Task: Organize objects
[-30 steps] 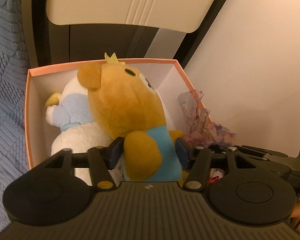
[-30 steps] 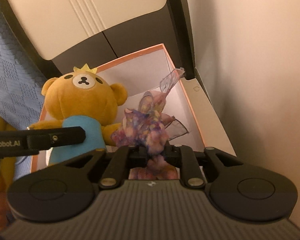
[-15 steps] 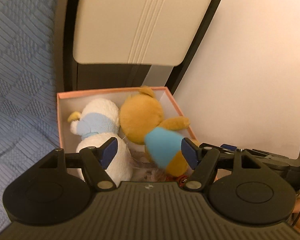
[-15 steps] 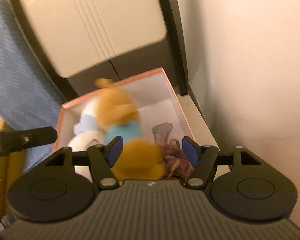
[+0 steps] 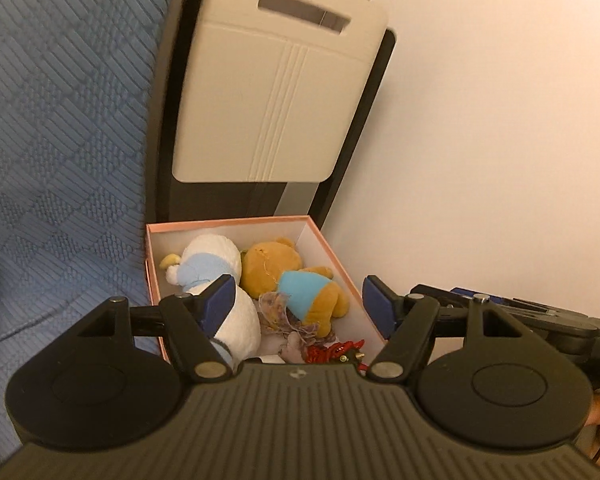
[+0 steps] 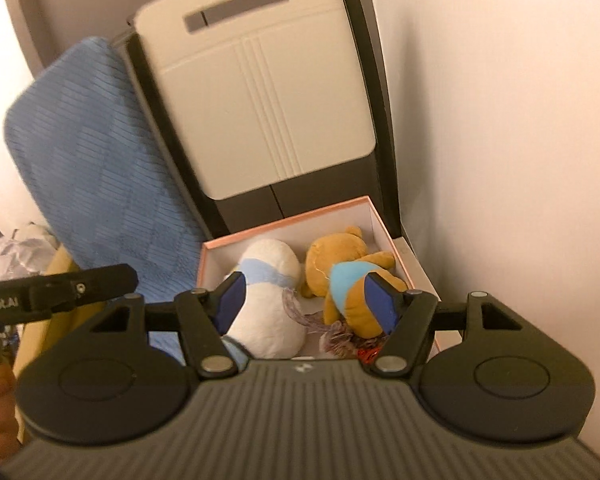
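A pink-rimmed box (image 5: 328,248) (image 6: 284,224) sits on the floor by the wall. In it lie a brown bear in a blue shirt (image 5: 296,280) (image 6: 348,276), face down, a white plush with a blue scarf (image 5: 208,264) (image 6: 268,272), a purple sheer pouch (image 5: 278,312) (image 6: 336,338) and a red trinket (image 5: 332,350). My left gripper (image 5: 300,304) is open and empty, held above the box's near end. My right gripper (image 6: 306,300) is open and empty, also above the box.
A blue quilted bed (image 5: 60,140) (image 6: 84,152) flanks the box on the left. A cream panel in a dark frame (image 5: 276,92) (image 6: 260,88) stands behind it. A plain wall (image 5: 500,120) runs along the right. The other gripper's arm (image 6: 60,292) (image 5: 520,312) shows in each view.
My left gripper let go of the bear and my right let go of the pouch; both dropped into the box. Both grippers opened and pulled up and back.
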Demonstrator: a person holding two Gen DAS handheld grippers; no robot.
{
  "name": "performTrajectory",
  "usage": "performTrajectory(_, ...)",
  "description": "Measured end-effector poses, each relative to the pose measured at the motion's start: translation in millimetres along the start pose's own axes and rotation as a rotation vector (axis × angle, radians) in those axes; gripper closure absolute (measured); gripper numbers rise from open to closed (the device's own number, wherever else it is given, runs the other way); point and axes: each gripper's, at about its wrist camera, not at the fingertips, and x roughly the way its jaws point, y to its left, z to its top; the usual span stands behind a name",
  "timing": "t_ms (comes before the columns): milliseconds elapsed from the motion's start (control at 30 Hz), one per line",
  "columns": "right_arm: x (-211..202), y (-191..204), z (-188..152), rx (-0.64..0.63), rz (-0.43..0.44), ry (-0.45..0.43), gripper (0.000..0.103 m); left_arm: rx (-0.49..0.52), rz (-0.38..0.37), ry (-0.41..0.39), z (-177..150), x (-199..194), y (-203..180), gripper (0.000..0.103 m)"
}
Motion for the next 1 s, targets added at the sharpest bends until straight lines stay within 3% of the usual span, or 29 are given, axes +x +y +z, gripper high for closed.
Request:
performTrajectory(333,-63,34,-41,-0.01,0.013,-0.016,0.035,0.007,-0.024,-0.05,-36,-77,14,0.028)
performTrajectory(567,-88,55,-69,0.004,0.0,-0.01,0.035,0.013,-0.025,-0.066,-54,-107,25,0.025)
performTrajectory(767,-94,70,-97,-0.013,-0.02,0.021,0.035,0.022,-0.016,-0.08,-68,-124,36,0.013)
performTrajectory(833,-96,74,-104,-0.012,-0.027,0.02,0.029,0.032,-0.007,-0.081,-73,-129,41,0.008)
performTrajectory(900,-98,78,-111,-0.005,-0.033,0.005,0.015,0.034,0.011,-0.078,-77,-133,47,0.006)
performTrajectory(1000,-93,81,-116,0.037,-0.033,0.026,0.013,0.027,0.012,-0.068,-82,-135,55,0.005)
